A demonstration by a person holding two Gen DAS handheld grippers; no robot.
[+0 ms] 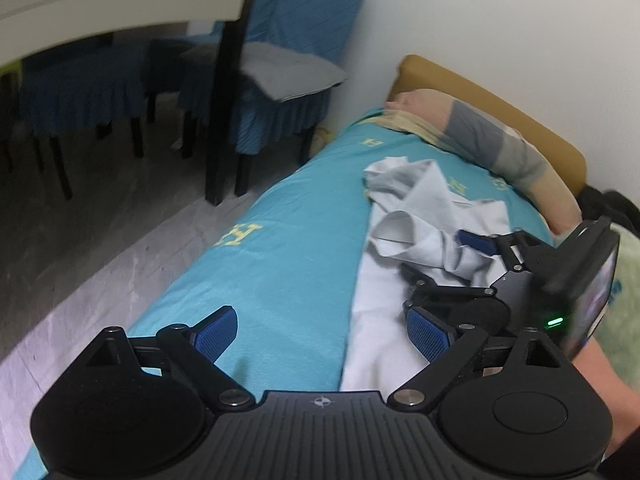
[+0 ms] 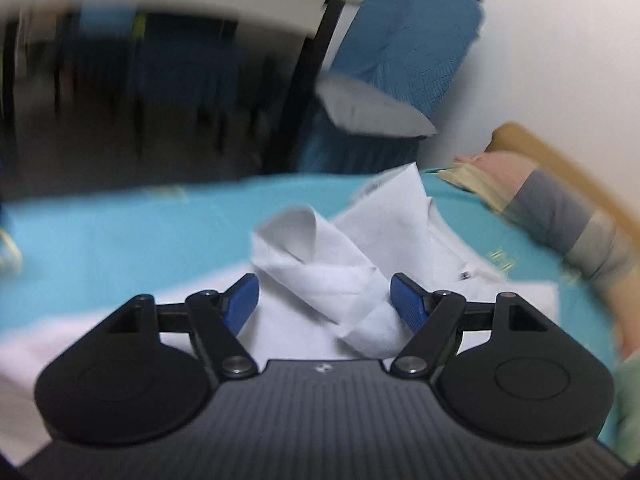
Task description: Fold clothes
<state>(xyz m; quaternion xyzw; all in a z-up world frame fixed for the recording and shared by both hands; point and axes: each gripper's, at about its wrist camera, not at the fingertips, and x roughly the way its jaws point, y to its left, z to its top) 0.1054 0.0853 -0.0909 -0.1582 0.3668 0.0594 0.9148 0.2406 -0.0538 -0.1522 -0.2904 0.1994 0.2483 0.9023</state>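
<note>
Here, both grippers close in on a crumpled white shirt on the bed

Nearest, the left gripper [image 1: 320,338] hangs wide open with nothing between its blue pads, over the edge where the white shirt [image 1: 412,208] meets the turquoise bedsheet [image 1: 288,240], likely placed to catch that flat side. Just beyond, the right gripper [image 2: 324,306] straddles a rolled fold of the shirt [image 2: 320,264]; its jaws stand apart and the pads do not seem to press the cloth, so I judge nothing is held yet. The shirt lies bunched mid-bed, probably needing spreading before any fold. Farther off, a striped pillow [image 1: 500,140] rests against the tan headboard [image 1: 520,108], and a blue-covered chair [image 1: 288,40] stands by the wall
</note>
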